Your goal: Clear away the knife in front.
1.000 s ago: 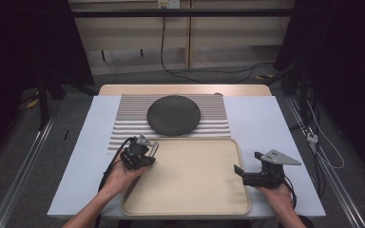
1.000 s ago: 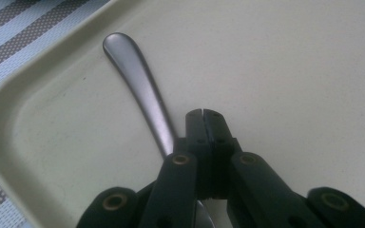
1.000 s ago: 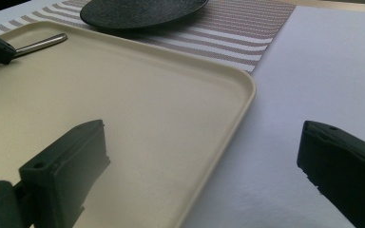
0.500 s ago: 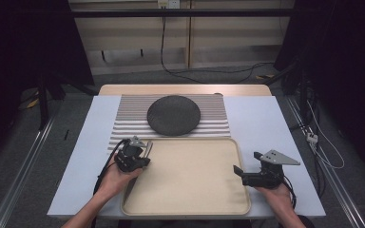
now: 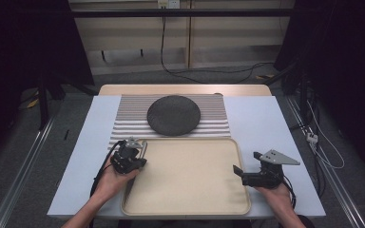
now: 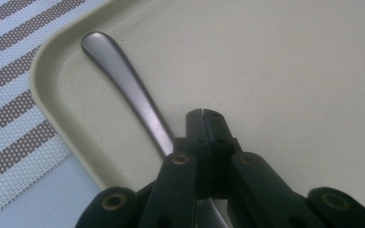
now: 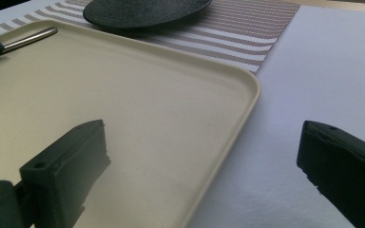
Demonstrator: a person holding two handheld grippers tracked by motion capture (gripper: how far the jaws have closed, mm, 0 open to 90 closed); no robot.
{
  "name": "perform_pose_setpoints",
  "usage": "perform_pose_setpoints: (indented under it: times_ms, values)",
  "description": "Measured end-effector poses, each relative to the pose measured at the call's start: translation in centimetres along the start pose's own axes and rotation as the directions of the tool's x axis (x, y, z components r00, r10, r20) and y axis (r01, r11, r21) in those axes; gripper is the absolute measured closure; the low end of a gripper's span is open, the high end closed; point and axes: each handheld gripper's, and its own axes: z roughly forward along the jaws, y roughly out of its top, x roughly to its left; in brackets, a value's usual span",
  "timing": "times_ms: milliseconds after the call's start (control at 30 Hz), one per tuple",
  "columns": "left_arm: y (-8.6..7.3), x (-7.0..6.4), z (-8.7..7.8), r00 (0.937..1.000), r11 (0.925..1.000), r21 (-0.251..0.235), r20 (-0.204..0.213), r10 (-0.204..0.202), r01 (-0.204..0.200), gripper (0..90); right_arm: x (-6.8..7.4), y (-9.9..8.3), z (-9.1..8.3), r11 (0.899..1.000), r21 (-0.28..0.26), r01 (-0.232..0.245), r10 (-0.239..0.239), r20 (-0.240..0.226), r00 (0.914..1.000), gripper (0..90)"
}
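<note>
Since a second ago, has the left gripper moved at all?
Yes. In the high view the left gripper has drifted toward the person and slightly left along the tray's left rim, away from the striped mat.

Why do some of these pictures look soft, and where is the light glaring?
High view: bright on the table, dark room around it. Left gripper view: the left claw is sharp, and light glints along the metal handle. Right gripper view: the near black jaws are blurred, the tray rim clearer, with soft shadows beneath the jaws.
</note>
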Motion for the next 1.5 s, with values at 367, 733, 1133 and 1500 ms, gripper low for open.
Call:
perform_pose_setpoints:
  times_ms: [367, 733, 1133, 1500]
  values:
    - [-0.8, 0.6, -0.4, 0.9996, 0.9995, -0.020, 0.016, -0.025, 0.025, 90.0, 0.0, 0.0, 0.1, 1.000, 0.001, -0.002, 0.002, 0.001, 1.0000, 3.1]
    - [-1.3, 0.7, -0.6, 0.9990, 0.9981, -0.045, 0.020, -0.041, 0.041, 90.0, 0.0, 0.0, 0.0, 1.000, -0.001, 0.003, -0.003, 0.000, 1.0000, 3.1]
    - [-1.4, 0.5, -1.5, 0.9986, 0.9874, -0.155, -0.040, -0.035, 0.029, 52.0, 0.0, 0.0, 0.0, 1.000, -0.003, 0.002, -0.002, -0.003, 1.0000, 3.1]
    - [-1.3, -0.1, -2.5, 0.9954, 0.9682, -0.232, 0.037, -0.088, 0.094, 7.1, 0.0, 0.0, -0.1, 1.000, -0.001, 0.001, -0.001, -0.004, 1.0000, 3.1]
